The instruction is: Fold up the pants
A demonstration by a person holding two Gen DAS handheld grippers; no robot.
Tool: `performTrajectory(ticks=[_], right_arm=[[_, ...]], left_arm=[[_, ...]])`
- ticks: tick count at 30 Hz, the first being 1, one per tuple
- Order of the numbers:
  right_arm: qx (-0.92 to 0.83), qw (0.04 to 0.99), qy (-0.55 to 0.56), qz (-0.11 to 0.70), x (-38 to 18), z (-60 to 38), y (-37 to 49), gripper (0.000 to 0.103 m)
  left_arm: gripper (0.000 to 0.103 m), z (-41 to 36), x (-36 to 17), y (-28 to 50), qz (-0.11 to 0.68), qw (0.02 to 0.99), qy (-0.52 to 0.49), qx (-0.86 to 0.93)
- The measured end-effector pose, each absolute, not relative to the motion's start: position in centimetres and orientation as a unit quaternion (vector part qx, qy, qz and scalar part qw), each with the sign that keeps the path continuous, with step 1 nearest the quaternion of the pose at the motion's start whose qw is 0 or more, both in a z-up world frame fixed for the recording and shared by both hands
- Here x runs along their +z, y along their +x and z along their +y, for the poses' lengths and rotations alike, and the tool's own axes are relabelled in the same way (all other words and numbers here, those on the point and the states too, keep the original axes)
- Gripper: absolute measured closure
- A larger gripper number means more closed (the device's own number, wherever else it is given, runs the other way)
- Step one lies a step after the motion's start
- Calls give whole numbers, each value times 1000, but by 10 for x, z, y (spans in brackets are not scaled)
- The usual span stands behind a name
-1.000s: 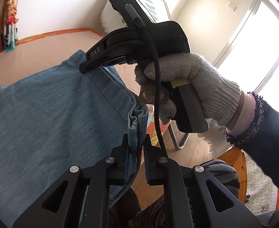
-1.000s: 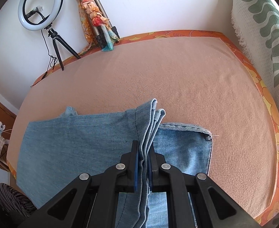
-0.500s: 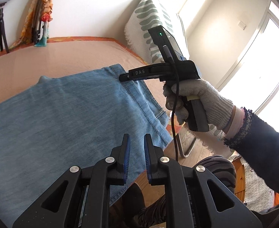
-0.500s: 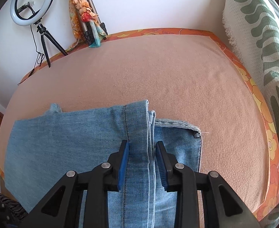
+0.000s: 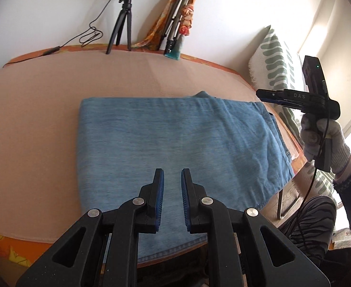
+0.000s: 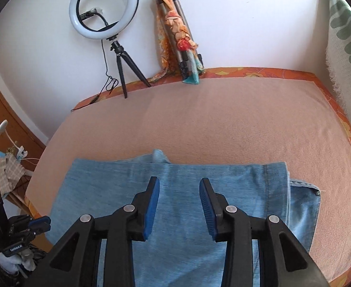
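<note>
My left gripper (image 5: 170, 186) and right gripper (image 6: 179, 198) hover released over the folded jeans (image 5: 175, 143) on the bed (image 5: 43, 119). The near edge overhangs; a careless regrasp could drag the fold apart.

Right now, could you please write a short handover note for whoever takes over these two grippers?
Left gripper: open, empty, above the near part of the pants.
Right gripper: open, empty, above the pants, raised off the cloth.
Pants: blue jeans lying flat on the pink blanket, folded over; the top layer's hem stops short of the edge below, on the right.
Done: one fold laid down.
Left: probably square the edges and fold once more.
</note>
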State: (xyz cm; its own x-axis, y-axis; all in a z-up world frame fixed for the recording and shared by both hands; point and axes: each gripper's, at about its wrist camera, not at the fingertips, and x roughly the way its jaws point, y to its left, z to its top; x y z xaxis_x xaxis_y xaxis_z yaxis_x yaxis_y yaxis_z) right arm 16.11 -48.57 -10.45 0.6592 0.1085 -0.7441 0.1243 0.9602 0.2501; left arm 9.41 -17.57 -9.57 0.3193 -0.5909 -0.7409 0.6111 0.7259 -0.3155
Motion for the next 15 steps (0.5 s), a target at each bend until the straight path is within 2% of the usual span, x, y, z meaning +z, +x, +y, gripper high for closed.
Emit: performTrajectory(ticks=[15], right_arm=[[136,880,44,453,-130,-320,240,66]], left_arm=[[90,-123,-125,105,472,823,11,-316]])
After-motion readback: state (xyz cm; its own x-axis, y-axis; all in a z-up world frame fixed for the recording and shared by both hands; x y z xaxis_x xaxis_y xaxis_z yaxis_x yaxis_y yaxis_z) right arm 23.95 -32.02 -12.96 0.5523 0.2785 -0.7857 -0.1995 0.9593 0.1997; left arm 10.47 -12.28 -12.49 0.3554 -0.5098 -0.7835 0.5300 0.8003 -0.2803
